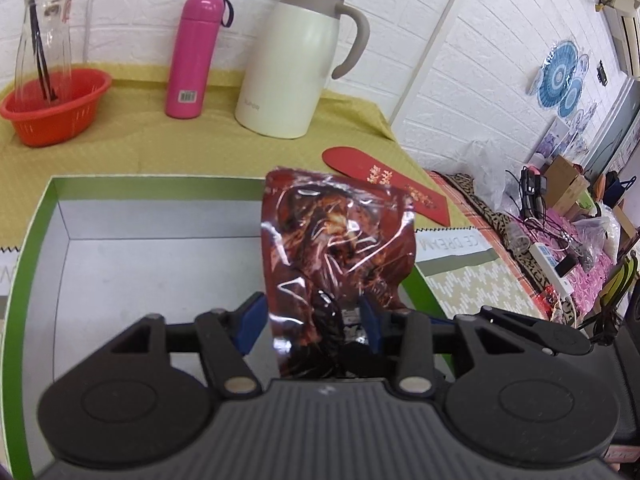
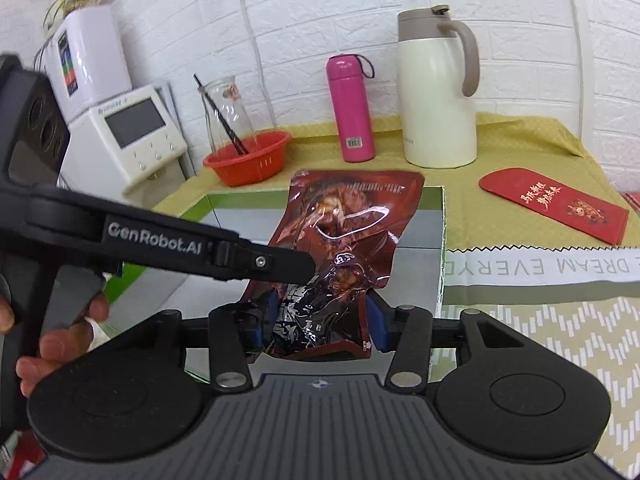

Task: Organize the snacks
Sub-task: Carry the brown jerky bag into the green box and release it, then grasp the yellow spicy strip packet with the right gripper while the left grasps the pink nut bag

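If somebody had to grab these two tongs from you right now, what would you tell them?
Left tongs: wide apart around the snack packet's lower end; grip unclear.
Right tongs: wide apart around the same packet's bottom; grip unclear.
The packet hangs upright over the open green-rimmed box, which shows no snacks inside.
Done: packet brought to the box.
Left: lower it in and let go. No other snacks are visible.
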{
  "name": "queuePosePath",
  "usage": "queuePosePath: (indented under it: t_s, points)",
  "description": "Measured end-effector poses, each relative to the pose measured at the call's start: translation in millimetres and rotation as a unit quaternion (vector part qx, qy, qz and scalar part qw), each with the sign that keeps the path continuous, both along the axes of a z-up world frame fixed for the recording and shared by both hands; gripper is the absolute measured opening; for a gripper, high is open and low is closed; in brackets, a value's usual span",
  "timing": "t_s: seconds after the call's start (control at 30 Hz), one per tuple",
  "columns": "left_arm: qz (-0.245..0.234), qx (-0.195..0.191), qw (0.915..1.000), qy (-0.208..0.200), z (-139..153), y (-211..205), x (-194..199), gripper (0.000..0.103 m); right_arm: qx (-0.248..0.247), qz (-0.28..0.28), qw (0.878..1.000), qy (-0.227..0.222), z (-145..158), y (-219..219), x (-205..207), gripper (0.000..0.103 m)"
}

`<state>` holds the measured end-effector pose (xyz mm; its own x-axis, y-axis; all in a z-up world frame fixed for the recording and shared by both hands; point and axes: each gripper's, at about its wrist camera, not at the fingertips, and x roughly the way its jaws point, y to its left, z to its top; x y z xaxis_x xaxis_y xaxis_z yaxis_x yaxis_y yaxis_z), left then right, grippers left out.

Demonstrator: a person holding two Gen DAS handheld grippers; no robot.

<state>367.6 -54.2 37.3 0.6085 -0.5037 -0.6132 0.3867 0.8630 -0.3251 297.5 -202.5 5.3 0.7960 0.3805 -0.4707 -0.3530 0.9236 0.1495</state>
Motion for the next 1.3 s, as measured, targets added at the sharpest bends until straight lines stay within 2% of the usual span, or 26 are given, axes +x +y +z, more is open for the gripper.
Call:
queuePosePath:
  t_s: [0.03, 0.07, 0.13, 0.2, 0.4, 0.53, 0.7, 0.9, 1.1, 1.3]
  points:
    - [0.013, 0.006, 0.9999, -0.010, 1, 0, -3, 0.081, -0.018, 0.005, 1.000, -0.012, 0, 3, -2, 0.090]
    - [0.032, 0.008, 0.9990, -0.028, 4, 1, -8, 0.082, -0.037, 0.008, 0.999, -0.029, 1, 7, -6, 0.103]
    - [0.049, 0.025, 0.9968, -0.058, 11, 1, -16, 0.088, -0.073, 0.012, 0.995, -0.069, 3, 14, -15, 0.103]
    - [0.062, 0.050, 0.9945, -0.068, 17, 0, -20, 0.089, -0.094, 0.016, 0.992, -0.087, 5, 17, -21, 0.103]
    - [0.097, 0.071, 0.9895, -0.080, 29, 13, -33, 0.089, -0.096, 0.005, 0.992, -0.084, 15, 16, -31, 0.103]
    - [0.107, 0.065, 0.9879, -0.092, 42, 23, -53, 0.089, -0.097, -0.005, 0.991, -0.097, 30, 18, -47, 0.103]
    - [0.111, 0.068, 0.9812, -0.143, 72, 34, -102, 0.089, -0.097, -0.019, 0.988, -0.116, 57, 23, -83, 0.103]
    - [0.118, 0.094, 0.9710, -0.186, 100, 43, -174, 0.089, -0.116, -0.030, 0.982, -0.145, 79, 32, -148, 0.103]
    - [0.096, 0.108, 0.9663, -0.213, 97, 50, -246, 0.089, -0.097, -0.036, 0.984, -0.143, 73, 23, -208, 0.103]
    - [0.085, 0.061, 0.9765, -0.188, 63, 71, -294, 0.089, -0.020, -0.040, 0.993, -0.111, 44, 3, -248, 0.103]
